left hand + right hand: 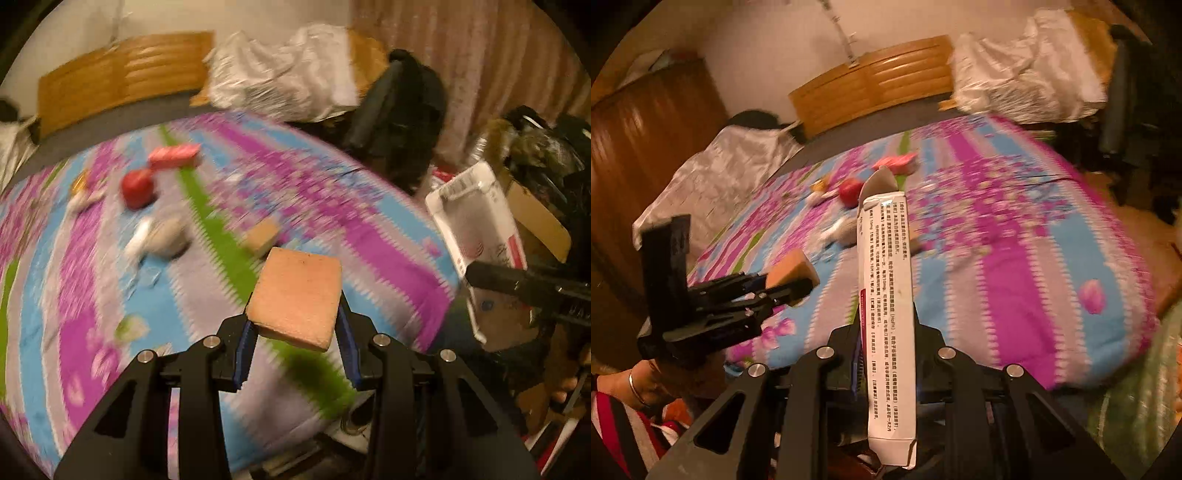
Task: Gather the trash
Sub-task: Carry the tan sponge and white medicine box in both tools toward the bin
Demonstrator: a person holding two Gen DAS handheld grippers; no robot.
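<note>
My left gripper (295, 332) is shut on an orange sponge block (297, 297), held above the near edge of the bed; it also shows in the right wrist view (790, 271). My right gripper (886, 332) is shut on a long white printed carton (888, 314), which shows at the right of the left wrist view (476, 225). On the bedspread (369, 229) lie a red apple (137, 189), a pink packet (173, 155), a small tan block (263, 236), a grey-white crumpled piece (162, 236) and small wrappers (83, 190).
A wooden headboard (122, 74) and a white plastic-covered bundle (280, 74) stand at the back. A black office chair (399, 110) and cardboard boxes with clutter (532, 206) are right of the bed. A brown wardrobe (639, 147) is at the left.
</note>
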